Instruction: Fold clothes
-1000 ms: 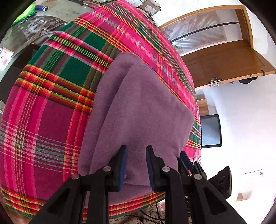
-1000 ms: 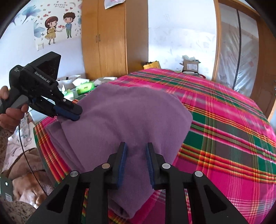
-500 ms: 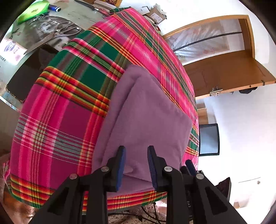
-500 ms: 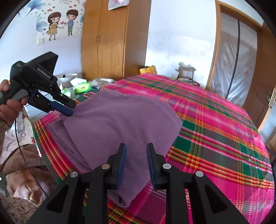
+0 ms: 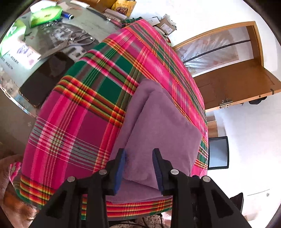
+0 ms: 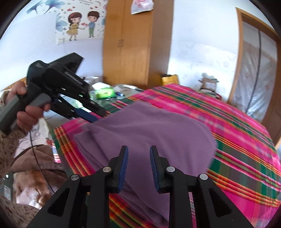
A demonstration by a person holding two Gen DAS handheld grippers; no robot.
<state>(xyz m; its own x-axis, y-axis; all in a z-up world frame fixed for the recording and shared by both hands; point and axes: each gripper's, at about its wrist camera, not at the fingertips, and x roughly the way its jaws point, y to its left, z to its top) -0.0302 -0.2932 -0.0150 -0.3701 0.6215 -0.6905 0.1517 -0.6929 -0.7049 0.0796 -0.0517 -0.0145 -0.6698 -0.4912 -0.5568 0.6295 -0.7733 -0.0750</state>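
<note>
Hovering over the near edge of the folded purple cloth (image 5: 158,126), the left gripper (image 5: 139,168) has its jaws parted and widening, blue pads clear of the fabric, nothing pinched between them. The right gripper (image 6: 138,166) is likewise spread and widening above the same purple cloth (image 6: 149,133), with only cloth seen through the gap and no pad pressing on it.

The cloth lies folded in stacked layers at the near corner of the plaid bedspread (image 5: 70,126), its lower edge close to the bed's rim, its far corners resting flat on the pink and green checks.

The right wrist view alone shows the left gripper (image 6: 98,114) from the side, held in a hand (image 6: 26,108) with a patterned sleeve, its tips just above the cloth's left corner, apart from it. That view also shows a wooden wardrobe (image 6: 130,43) and a cartoon wall sticker (image 6: 82,24) beyond the bed.

The left wrist view alone shows a glass-topped side table (image 5: 58,40) beside the bed, carrying a dark phone (image 5: 47,77), scissors (image 5: 79,37) and a green tissue pack (image 5: 45,15), and farther off an open wooden door (image 5: 233,86).

Beyond the cloth the bedspread stretches wide and bare.
</note>
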